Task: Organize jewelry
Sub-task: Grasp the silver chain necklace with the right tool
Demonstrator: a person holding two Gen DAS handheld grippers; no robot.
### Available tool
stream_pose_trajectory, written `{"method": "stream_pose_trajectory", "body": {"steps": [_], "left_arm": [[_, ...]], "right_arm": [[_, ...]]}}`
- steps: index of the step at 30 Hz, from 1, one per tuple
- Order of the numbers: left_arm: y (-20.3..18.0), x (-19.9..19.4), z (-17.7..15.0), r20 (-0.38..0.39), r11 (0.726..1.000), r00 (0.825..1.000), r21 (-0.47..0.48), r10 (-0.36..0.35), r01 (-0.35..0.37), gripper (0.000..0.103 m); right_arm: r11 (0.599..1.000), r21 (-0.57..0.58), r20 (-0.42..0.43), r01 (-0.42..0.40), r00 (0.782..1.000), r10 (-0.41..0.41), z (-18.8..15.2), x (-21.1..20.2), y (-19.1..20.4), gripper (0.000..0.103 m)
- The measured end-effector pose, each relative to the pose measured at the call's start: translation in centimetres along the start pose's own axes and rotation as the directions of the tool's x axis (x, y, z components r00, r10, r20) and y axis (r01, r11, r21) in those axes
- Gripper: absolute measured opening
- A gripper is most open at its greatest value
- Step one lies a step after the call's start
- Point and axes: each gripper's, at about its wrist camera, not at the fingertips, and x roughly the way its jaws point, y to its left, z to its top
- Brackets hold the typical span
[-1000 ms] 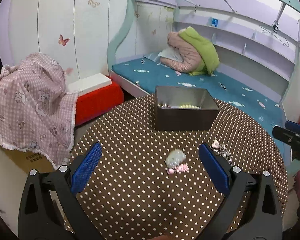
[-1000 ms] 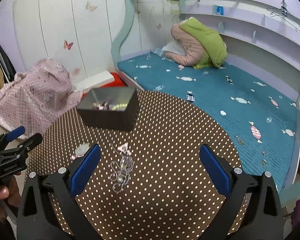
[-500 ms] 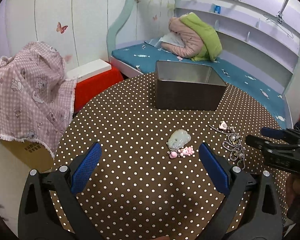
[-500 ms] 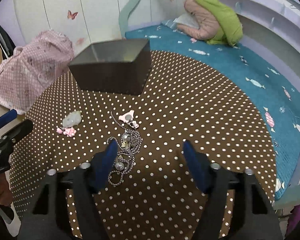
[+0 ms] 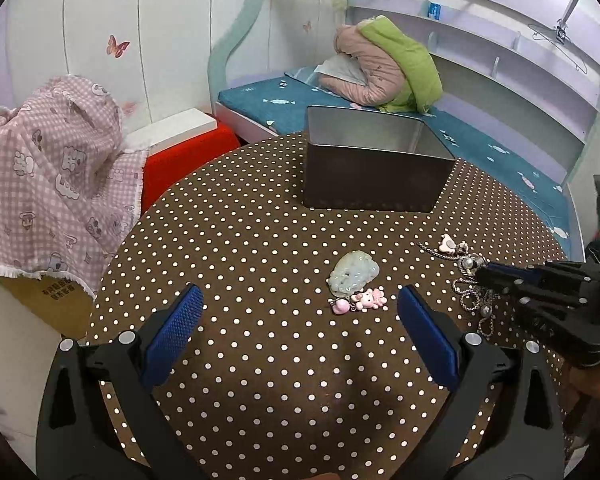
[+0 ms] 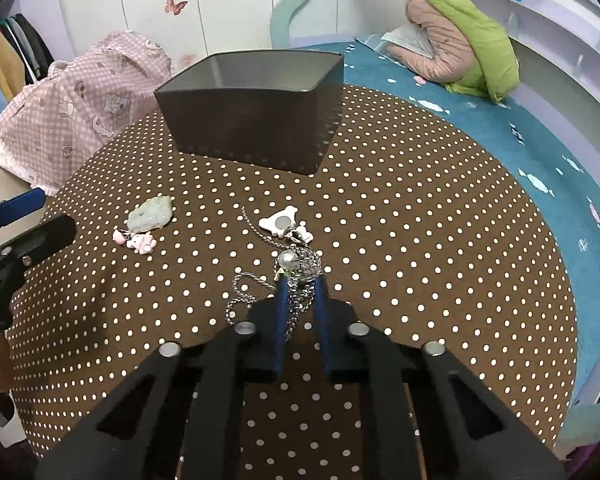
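A dark metal box (image 5: 374, 168) (image 6: 256, 120) stands at the far side of the round polka-dot table (image 5: 236, 240). A pale green jade pendant (image 5: 353, 273) (image 6: 151, 213) with small pink charms (image 5: 360, 300) (image 6: 137, 241) lies mid-table. A silver chain necklace (image 6: 296, 276) (image 5: 474, 292) with a white bear charm (image 6: 281, 222) lies to its right. My right gripper (image 6: 300, 284) (image 5: 490, 276) has closed low on the table around the chain bundle. My left gripper (image 5: 300, 312) is open and empty, hovering near the pendant.
A pink checked cloth (image 5: 48, 176) covers a cardboard box left of the table. A red stool (image 5: 184, 164) with a white board stands behind. A bed (image 6: 480, 92) with a pink and green jacket (image 5: 388, 68) runs along the back and right.
My right gripper has dropped onto the necklace and its jaws have closed from wide open to narrow around the chain. My left gripper has lowered toward the table and stays open.
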Motion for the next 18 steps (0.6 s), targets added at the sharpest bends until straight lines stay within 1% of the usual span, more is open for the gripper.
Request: {"method": "stream_pose_trajectory", "body": {"steps": [7,12,16,18], "left_arm": [[-0.3,0.1,0.2,0.000,1.000,1.000,-0.007,-0.003,0.003,0.097],[-0.5,0.2,0.3,0.006,1.000,1.000,-0.005,-0.004,0.004,0.097],[-0.8,0.4,0.5,0.003,1.000,1.000,0.000,-0.007,0.007,0.097],[-0.9,0.7,0.4,-0.001,1.000,1.000,0.004,-0.008,0.008,0.097]], "right_arm": [[0.990,0.087,0.057,-0.115,0.992,0.111,0.5,-2.7,-2.0,0.002],[0.970,0.113,0.136,-0.215,0.970,0.199,1.7,-5.8,-2.9,0.002],[0.961,0.112,0.185,-0.254,0.955,0.231,2.6,-7.6,-3.1,0.002],[0.960,0.106,0.198,-0.258,0.952,0.234,2.9,-8.2,-2.9,0.002]]}}
